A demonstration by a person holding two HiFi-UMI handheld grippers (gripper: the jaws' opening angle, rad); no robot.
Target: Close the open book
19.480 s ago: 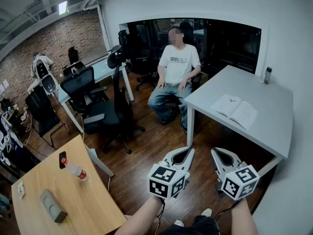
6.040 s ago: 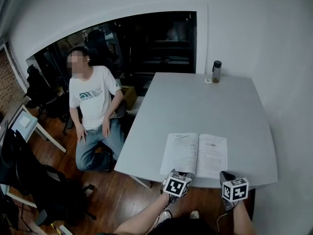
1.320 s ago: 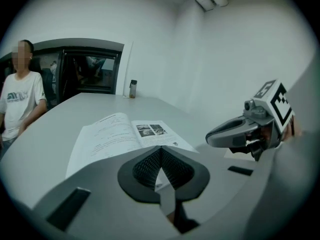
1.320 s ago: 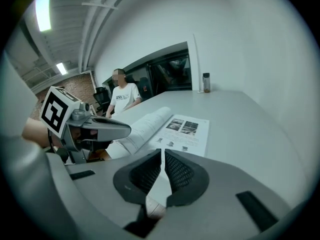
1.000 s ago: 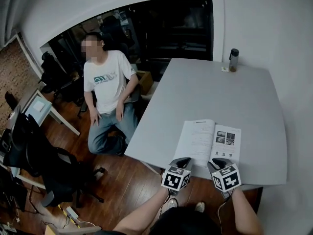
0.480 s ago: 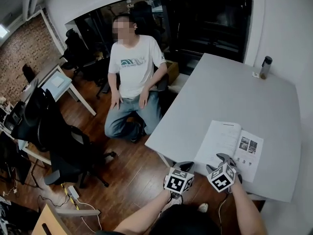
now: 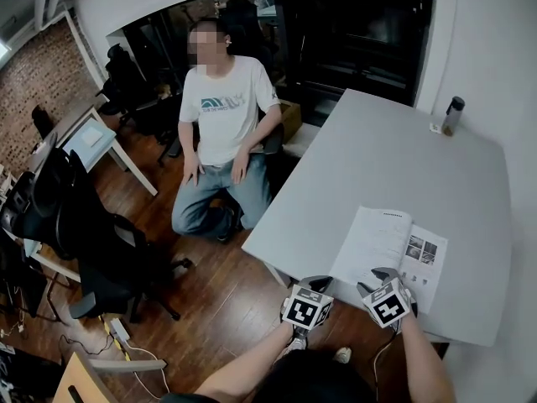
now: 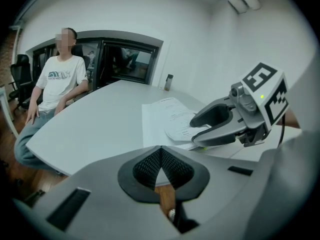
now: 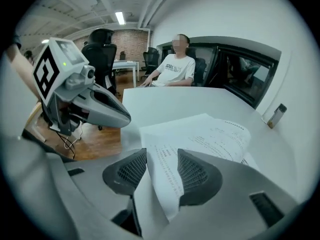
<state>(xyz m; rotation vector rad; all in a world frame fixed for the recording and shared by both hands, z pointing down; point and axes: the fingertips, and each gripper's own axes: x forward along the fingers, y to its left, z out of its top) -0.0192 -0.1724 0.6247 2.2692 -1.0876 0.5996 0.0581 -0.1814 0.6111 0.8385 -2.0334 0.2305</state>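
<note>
Lying open near the front edge of the pale worktop (image 7: pixel 377 166), the book (image 7: pixel 388 243) is listed as unclosed. The right hand-held gripper (image 9: pixel 162 166) has just had its jaws spread wide, then narrowed slightly, around a raised page that is not pinched. The left hand-held gripper (image 8: pixel 160 166) is kept shut and empty. A bottle (image 7: pixel 453 116), a seated person (image 7: pixel 222 107) and a wooden floor (image 7: pixel 218 284) are noted beyond.

The right gripper (image 7: pixel 386 277), its jaws having just narrowed slightly with a page (image 9: pixel 167 184) between them, is covering the near right corner of the book (image 7: pixel 382 242) at the near edge of the table (image 7: pixel 361 158). Its print is coming out too small to read. The bottle (image 7: pixel 453 116) at the far corner is appearing too small for detail.
</note>
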